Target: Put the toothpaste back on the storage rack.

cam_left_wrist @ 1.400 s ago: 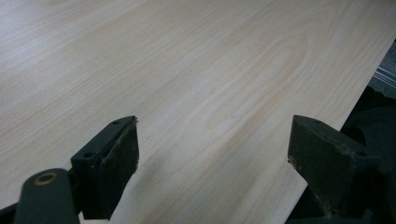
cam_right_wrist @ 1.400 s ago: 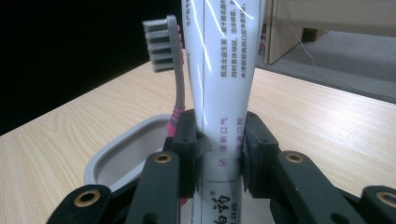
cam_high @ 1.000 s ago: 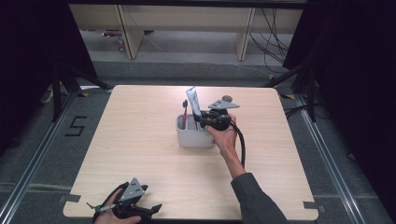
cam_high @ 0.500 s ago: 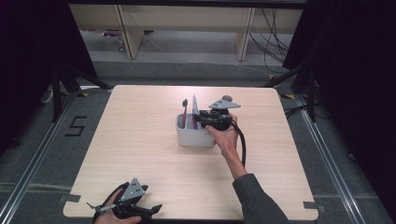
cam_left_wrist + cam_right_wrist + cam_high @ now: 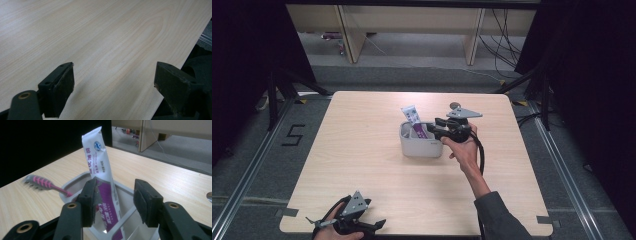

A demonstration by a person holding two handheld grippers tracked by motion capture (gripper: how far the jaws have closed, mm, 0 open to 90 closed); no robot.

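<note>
My black jaws face a white-and-purple toothpaste tube [image 5: 100,167], a pink-grey striped toothbrush [image 5: 42,183], a pale grey tub [image 5: 421,146].

Each hand carries a black two-jaw tool. The right tool [image 5: 438,126] bears a grey three-cornered plate on top and trails a thick black cable along the forearm; the right arm wears a dark grey sleeve. The left tool [image 5: 362,225] carries the same grey plate. Each jaw is a black block with a worn dark pad, recessed screw holes and a brass-coloured pivot bushing.
</note>
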